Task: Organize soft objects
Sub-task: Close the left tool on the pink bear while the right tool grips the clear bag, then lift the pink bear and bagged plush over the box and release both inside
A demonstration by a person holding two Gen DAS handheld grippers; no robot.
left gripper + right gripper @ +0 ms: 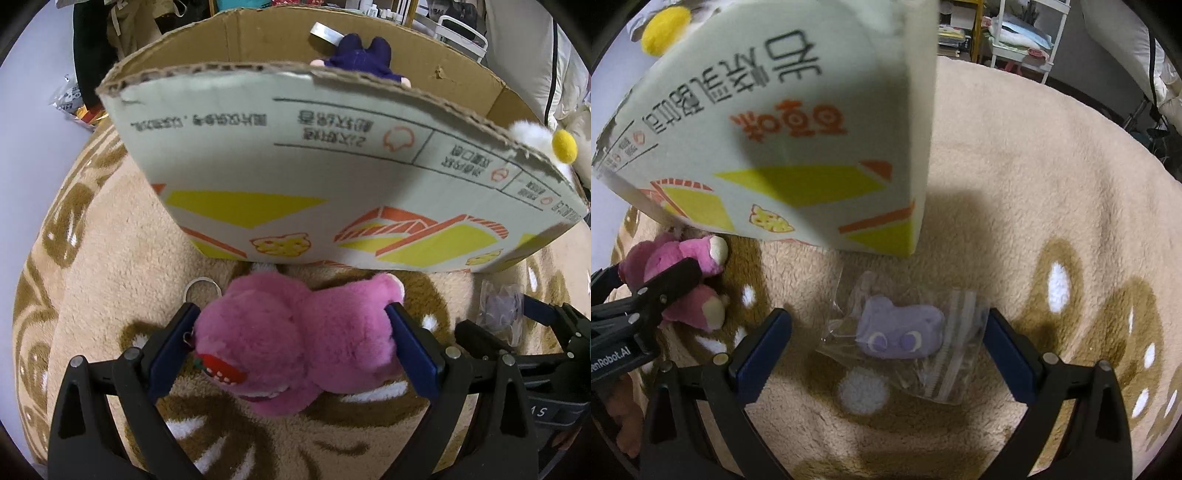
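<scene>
Pink plush [295,343] pinched in left gripper [295,345] near box [332,177]; right gripper [888,345] spread around bagged purple toy [899,330].

This looks like a lived-in room of a home, a bedroom or living room, with a fleecy tan rug [1015,177] patterned in brown and white covering the floor. In the right wrist view, a white shelf rack [1027,37] stacked with books and folded things stands at 1 o'clock, and pale bedding [1123,55] (perhaps a duvet) hangs at 2 o'clock. In the left wrist view, dark clothes [92,48] hang at 11 o'clock, a snack box [332,177] fills the middle, and plush toys lie about, among them a pink bear [295,343] at 6 o'clock.
</scene>
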